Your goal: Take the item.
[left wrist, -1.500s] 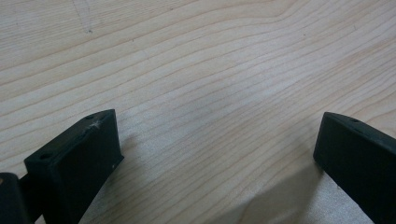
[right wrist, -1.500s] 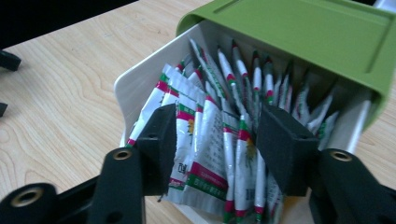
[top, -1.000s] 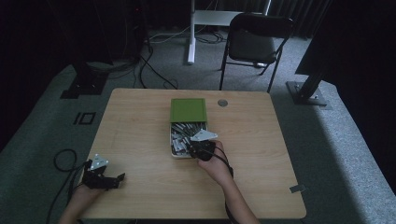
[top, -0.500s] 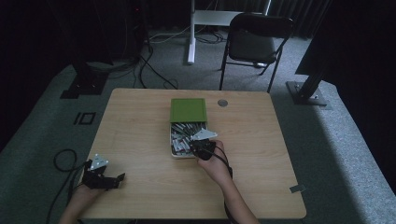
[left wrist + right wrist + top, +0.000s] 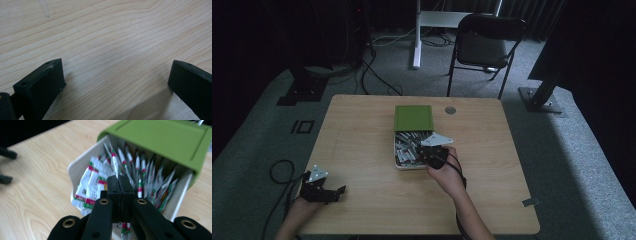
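The wooden bench [image 5: 362, 150] stands on grey carpet [image 5: 262, 150]. A small round disc [image 5: 450, 110] sits in the bench near its far edge. Behind it stands a dark folding chair [image 5: 484, 45], with black cables [image 5: 372, 75] on the floor at the far left.

High view is reading dim, room edges falling to black; soft light is landing on the table [image 5: 362, 125] from upper right. Left gripper view is staying sharp, jaws casting soft shadows on the wood. Right gripper view is blurring slightly on the packets [image 5: 95, 185]
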`<state>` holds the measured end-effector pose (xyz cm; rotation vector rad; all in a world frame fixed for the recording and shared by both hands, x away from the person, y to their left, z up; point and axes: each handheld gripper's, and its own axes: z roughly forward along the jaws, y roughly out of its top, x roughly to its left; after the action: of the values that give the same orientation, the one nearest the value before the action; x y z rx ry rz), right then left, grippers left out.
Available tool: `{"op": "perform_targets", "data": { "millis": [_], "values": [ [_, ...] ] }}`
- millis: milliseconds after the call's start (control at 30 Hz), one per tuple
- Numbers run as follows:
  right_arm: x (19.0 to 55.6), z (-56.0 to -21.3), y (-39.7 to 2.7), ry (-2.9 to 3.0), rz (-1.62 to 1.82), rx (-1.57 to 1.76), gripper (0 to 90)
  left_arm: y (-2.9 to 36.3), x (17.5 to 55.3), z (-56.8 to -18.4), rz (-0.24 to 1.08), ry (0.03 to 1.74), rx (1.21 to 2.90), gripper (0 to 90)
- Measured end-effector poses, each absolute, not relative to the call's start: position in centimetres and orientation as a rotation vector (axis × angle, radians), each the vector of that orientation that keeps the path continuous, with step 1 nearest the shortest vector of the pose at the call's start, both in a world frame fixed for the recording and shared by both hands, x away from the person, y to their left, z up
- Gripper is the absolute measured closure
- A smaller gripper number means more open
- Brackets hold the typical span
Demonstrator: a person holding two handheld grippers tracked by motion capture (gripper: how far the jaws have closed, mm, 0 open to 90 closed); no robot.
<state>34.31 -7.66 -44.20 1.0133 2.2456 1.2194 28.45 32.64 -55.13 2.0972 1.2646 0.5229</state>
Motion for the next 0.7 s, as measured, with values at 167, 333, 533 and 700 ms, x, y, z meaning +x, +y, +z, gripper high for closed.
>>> {"op": "perform_targets", "data": {
  "millis": [167, 333, 533, 700],
  "values": [
    [34.1, -42.7, -8.5, 2.199, 1.273, 1.017, 90.0, 32.6, 28.5, -55.1, 0.523, 1.264, 2.097, 1.4],
    [34.1, -40.9, -10.0, 2.128, 1.314, 1.023, 90.0, 32.6, 28.5, -55.1, 0.524, 1.265, 2.097, 1.4],
    [34.1, -39.3, -12.3, 2.045, 1.325, 1.049, 90.0, 32.6, 28.4, -55.1, 0.522, 1.265, 2.097, 1.4],
    [34.5, -39.5, -14.3, 1.987, 1.315, 1.116, 90.0, 32.6, 28.5, -55.1, 0.523, 1.264, 2.098, 1.4]
  ]
}}
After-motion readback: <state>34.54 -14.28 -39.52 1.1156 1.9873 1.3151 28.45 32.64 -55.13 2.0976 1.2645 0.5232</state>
